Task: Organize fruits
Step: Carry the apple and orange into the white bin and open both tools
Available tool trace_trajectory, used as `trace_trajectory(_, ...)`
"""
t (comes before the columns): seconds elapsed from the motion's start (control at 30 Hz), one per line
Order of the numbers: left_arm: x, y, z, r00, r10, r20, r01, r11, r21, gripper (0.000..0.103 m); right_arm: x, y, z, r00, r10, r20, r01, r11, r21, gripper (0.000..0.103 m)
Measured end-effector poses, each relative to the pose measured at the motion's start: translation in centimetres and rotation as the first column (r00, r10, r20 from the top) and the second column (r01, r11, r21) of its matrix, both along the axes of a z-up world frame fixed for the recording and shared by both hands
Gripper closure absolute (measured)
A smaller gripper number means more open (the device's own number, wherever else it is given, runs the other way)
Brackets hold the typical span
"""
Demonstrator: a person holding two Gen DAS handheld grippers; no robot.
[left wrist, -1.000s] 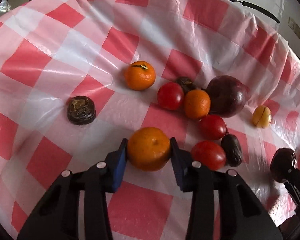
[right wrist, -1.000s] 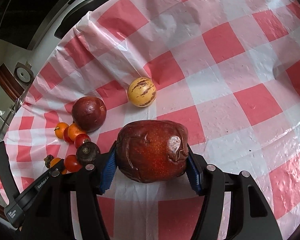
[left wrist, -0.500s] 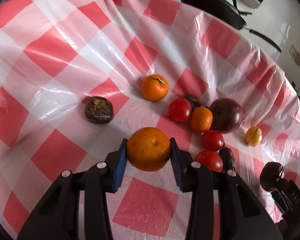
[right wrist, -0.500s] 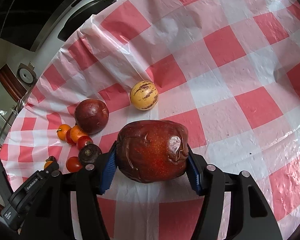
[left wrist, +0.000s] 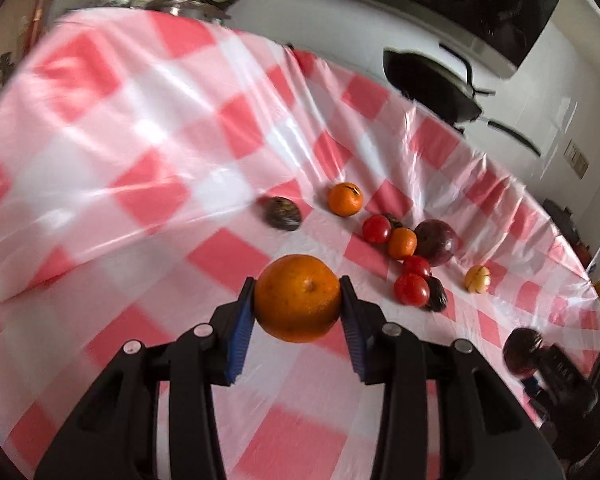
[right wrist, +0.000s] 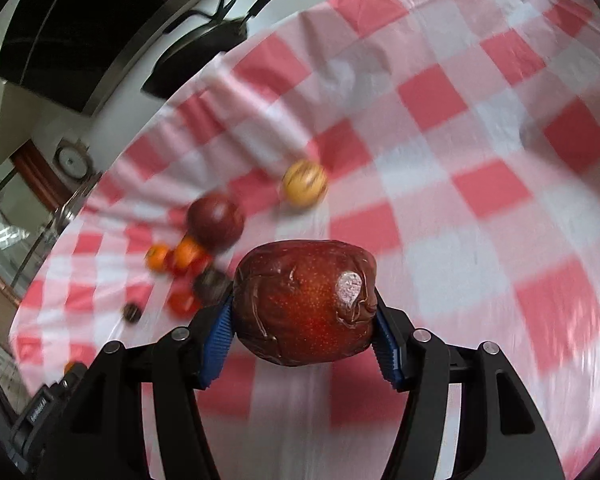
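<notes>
1. Left gripper [left wrist: 298, 300]: blue-padded jaws clamped on an orange [left wrist: 297, 298], one pad against each side, the fruit held clear above the tablecloth [left wrist: 100, 128].
2. Right gripper [right wrist: 305, 312]: jaws clamped on a wrinkled dark red apple [right wrist: 305, 306], pads pressed into its left and right flanks, held over the checked cloth.
3. Tablecloth: glossy red-and-white checked plastic, creased, covering the whole table.
4. Fruit cluster, left wrist view: a small orange [left wrist: 345, 199] lies apart at the far edge; nearer come a red tomato [left wrist: 376, 229], a second small orange [left wrist: 402, 243] and a large dark purple fruit [left wrist: 437, 242], close together; two more tomatoes [left wrist: 412, 289] lie just below them, beside a dark shrivelled fruit [left wrist: 436, 299].
5. Outliers: a dark wrinkled fruit [left wrist: 283, 213] to the cluster's left; a yellow striped fruit [left wrist: 477, 278] to its right.
6. Background: a black pan [left wrist: 432, 88] beyond the table's far edge.
</notes>
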State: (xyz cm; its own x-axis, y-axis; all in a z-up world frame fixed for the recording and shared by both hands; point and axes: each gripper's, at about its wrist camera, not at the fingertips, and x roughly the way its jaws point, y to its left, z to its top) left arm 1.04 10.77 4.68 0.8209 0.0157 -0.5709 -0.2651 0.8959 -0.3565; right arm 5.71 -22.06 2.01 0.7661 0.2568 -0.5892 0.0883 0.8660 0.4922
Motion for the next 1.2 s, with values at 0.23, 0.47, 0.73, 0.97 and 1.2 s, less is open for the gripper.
trace_trajectory(0.23,-9.0,1.3,0.7,0.998,-0.014,0.061,0.01,0.997,0.07,0.062,-8.1,3.6,2.2,0.991,0.128,0.045,-0.127,0.992,-0.01,0.043)
trace_trajectory(0.47,-16.7,4.2,0.7,0.999,-0.02,0.05,0.013,0.989,0.148,0.062,-14.5,8.8,2.7,0.951,0.302,0.058,-0.299,0.952,-0.061,0.043)
trace_trajectory(0.73,-23.4,9.7,1.3,0.994,0.082,0.077,-0.094,0.981,0.172,0.062,-19.2,15.8,3.4,0.867,0.494,0.063,-0.48,0.864,-0.153,0.043)
trace_trajectory(0.97,-28.2,14.5,0.7,0.984,0.164,0.064,-0.172,0.975,0.141,0.062,-24.2,23.0,3.7,0.72,0.691,0.062,-0.659,0.709,-0.25,0.043)
trace_trajectory(1.2,-34.0,20.2,-2.5,0.951,0.31,-0.014,-0.306,0.944,0.125,0.062,-29.9,29.9,2.1,0.502,0.865,0.008,-0.816,0.476,-0.328,0.043)
